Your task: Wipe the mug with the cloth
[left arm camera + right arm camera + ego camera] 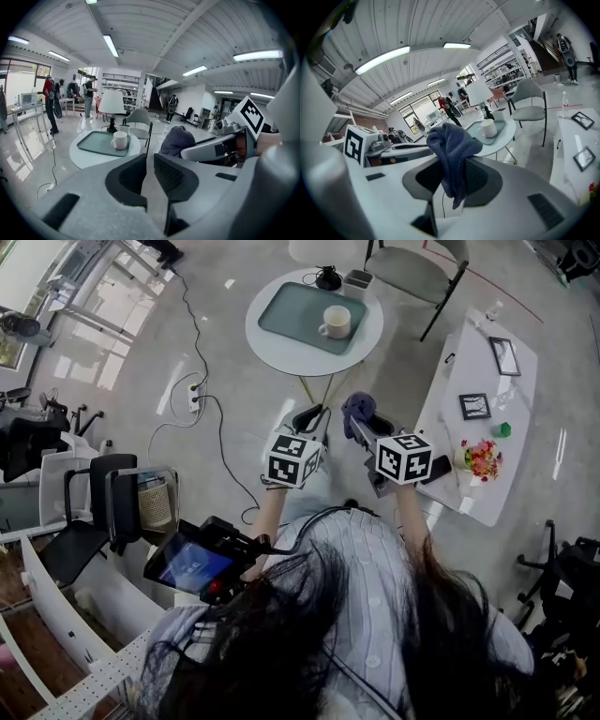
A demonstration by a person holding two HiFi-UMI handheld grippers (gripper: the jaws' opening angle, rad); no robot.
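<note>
Ahead of both sets of jaws, and well apart from them, a round white desk [277, 354] is seen with a grey-green tray [298, 319] laid on it. Nearer the person, the left gripper [149, 172] and the right gripper [451, 177] are held side by side above the floor, both pointed towards that desk.

The left jaws appear to be drawn together, with only a thin slit left between the pads, though the wide-angle view makes the gap hard to judge; nothing is held between them. The right jaws are closed on a dark blue cloth [453, 145], which is bunched up above the jaw tips, with one end hanging down between them.

A white mug [336, 322] is stood upright on the tray, beyond the jaws and untouched by either gripper or by the cloth.
</note>
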